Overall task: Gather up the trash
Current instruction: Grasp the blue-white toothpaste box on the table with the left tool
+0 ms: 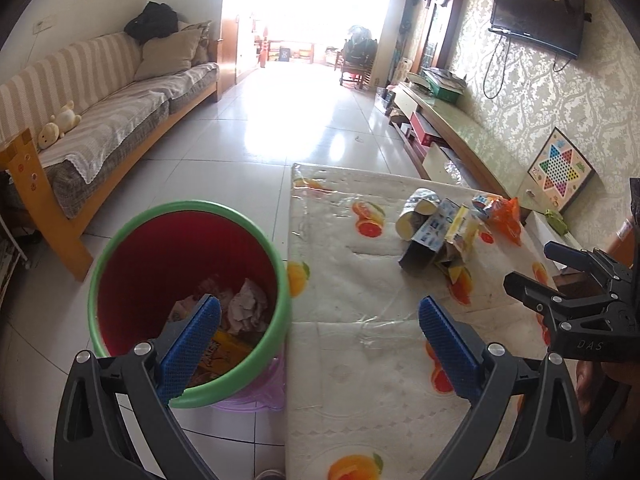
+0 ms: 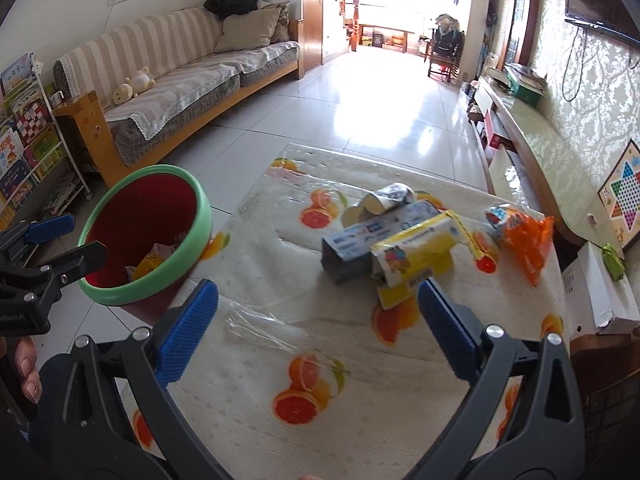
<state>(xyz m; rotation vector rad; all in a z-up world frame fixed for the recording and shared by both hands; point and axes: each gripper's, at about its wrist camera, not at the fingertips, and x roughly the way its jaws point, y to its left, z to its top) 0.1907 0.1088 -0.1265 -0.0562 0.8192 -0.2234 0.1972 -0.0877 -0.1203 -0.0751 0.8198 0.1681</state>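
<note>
White floor tiles run toward a bright doorway, with a striped sofa [image 2: 176, 76] at ten o'clock in the right wrist view and a bookrack [image 2: 28, 136] at nine. Beside the worktop's [image 2: 248, 420] left edge stands a red bin [image 1: 188, 276] with a green rim; crumpled paper [image 1: 248, 304] and a yellow wrapper [image 1: 224, 354] lie inside. Left tongs [image 1: 320, 332] hang over the bin's rim and the worktop edge, blue pads spread wide, nothing between them. On the fruit-print cloth, at one o'clock from those tongs, the trash lies heaped: a roll [image 2: 380, 200], a blue carton [image 2: 380, 236], a yellow carton [image 2: 416, 256] leaning on it, then a small printed cup [image 2: 500, 216] touching an orange bag [image 2: 528, 240]. Right tongs [image 2: 318, 332] sit over the cloth, jaws spread and empty, the yellow carton just beyond the right pad. At three o'clock a white box [image 2: 600, 292] rests off the worktop, and a game board [image 2: 620, 196] leans on the wall.
</note>
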